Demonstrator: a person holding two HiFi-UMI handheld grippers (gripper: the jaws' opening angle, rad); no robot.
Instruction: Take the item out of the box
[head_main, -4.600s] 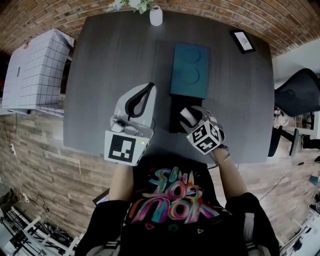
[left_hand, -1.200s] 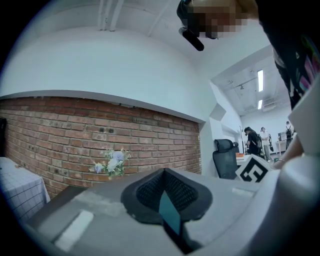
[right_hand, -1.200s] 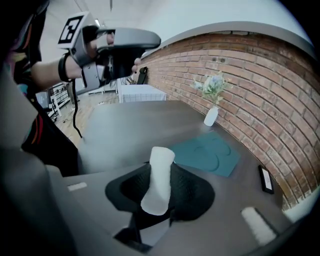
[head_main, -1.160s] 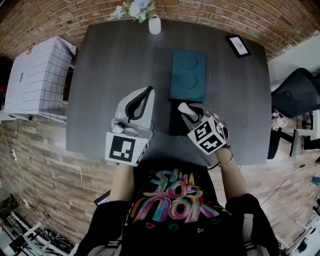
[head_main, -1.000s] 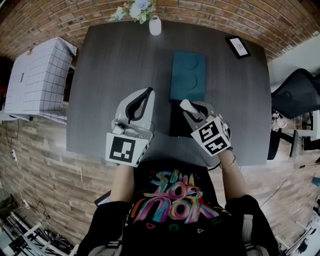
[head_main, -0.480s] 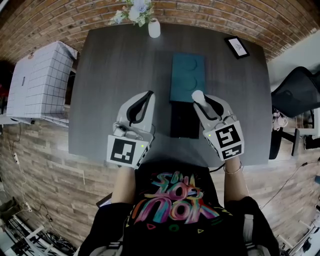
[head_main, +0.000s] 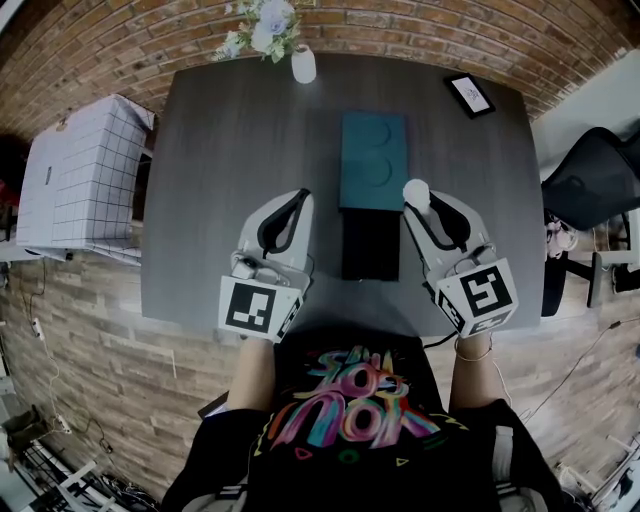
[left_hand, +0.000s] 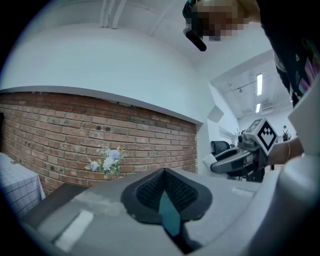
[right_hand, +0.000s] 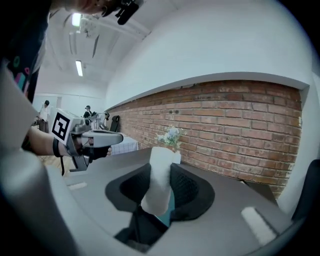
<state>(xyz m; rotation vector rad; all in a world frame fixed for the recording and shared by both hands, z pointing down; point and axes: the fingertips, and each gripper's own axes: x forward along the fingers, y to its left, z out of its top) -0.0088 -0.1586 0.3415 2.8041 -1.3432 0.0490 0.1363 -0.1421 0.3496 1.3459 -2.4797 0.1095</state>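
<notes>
An open black rectangular box (head_main: 370, 243) sits on the dark grey wooden table (head_main: 220, 140), close to the near edge. Its inside shows only as dark, and I cannot tell what lies in it. Touching its far end is a teal rectangular tray (head_main: 374, 150) with two round hollows pressed into its top.

The small white rounded cylinder (head_main: 415, 189) is outside the box, by the box's far right corner and beside the tray's near right corner. The right gripper (right_hand: 161, 172) is clamped on it, with a black ribbed pad pressing each side and the cylinder's rounded end standing out past the tips.

The left gripper (head_main: 298, 197) hovers just left of the box with its jaws together and nothing between them.

At the table's far edge stands a white vase of pale flowers (head_main: 303, 66), and a small black-framed card (head_main: 469, 95) lies at the far right corner.
</notes>
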